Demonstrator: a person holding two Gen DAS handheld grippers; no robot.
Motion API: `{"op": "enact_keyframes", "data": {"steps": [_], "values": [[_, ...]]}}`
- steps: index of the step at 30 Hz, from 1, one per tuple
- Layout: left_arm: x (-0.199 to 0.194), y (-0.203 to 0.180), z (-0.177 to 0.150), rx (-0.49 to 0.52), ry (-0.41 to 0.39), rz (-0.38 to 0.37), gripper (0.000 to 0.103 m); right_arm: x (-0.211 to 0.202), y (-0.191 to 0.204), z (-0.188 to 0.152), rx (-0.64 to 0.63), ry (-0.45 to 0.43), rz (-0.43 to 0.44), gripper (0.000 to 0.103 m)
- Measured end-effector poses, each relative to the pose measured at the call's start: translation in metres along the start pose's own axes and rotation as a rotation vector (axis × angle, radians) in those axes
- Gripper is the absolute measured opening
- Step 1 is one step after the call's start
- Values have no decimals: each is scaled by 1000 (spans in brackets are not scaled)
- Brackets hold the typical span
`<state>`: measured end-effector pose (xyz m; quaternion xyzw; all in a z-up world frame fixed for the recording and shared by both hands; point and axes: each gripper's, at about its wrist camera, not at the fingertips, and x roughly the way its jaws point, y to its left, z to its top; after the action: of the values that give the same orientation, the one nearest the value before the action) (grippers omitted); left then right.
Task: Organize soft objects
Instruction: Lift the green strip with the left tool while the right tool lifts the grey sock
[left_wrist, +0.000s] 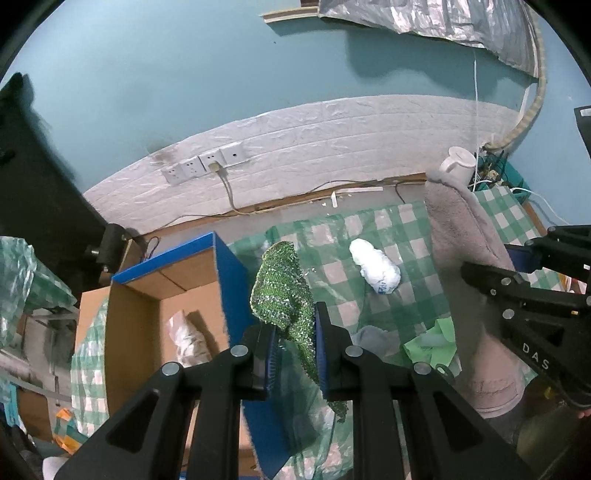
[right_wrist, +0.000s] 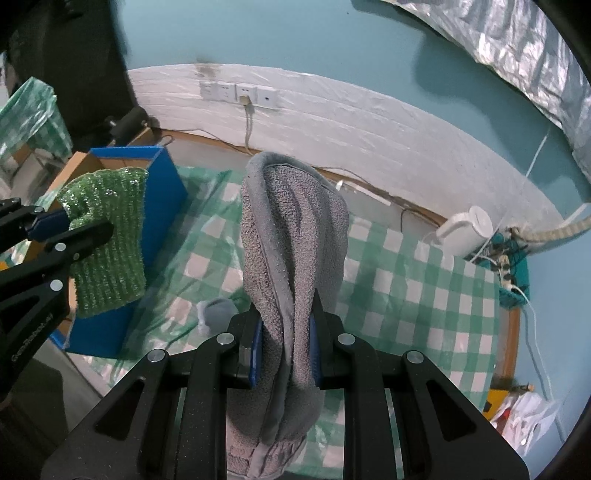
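holding green sparkly cloth (left_wrist: 282, 291) in left gripper (left_wrist: 293, 354) | right gripper (right_wrist: 286, 345) clamped on grey towel (right_wrist: 293, 236) | risk: thin pinch, cloth slipping short of blue box (left_wrist: 225, 273)

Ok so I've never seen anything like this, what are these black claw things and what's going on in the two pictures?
They are hand-held grasping tools, one in each of a person's hands, each with a camera looking along its two fingers. The left tool, seen from its own camera, is clamped on a sparkly green cloth beside an open blue cardboard box. The right tool, seen from its own camera, is clamped on a grey towel. Below lies a green checked tablecloth with a white wad, a grey-blue sock-like item and some light green material.
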<state>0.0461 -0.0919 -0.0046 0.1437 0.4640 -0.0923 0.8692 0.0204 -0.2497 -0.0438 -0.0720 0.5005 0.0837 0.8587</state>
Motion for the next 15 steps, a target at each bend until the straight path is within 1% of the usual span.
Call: {"op": "enact_keyframes", "data": {"steps": [11, 15], "values": [[-16, 18, -11, 1, -26, 19, 18, -12, 23, 14, -35, -35, 33, 19], [-19, 31, -15, -14, -32, 40, 18, -12, 37, 21, -55, -40, 52, 19]]}}
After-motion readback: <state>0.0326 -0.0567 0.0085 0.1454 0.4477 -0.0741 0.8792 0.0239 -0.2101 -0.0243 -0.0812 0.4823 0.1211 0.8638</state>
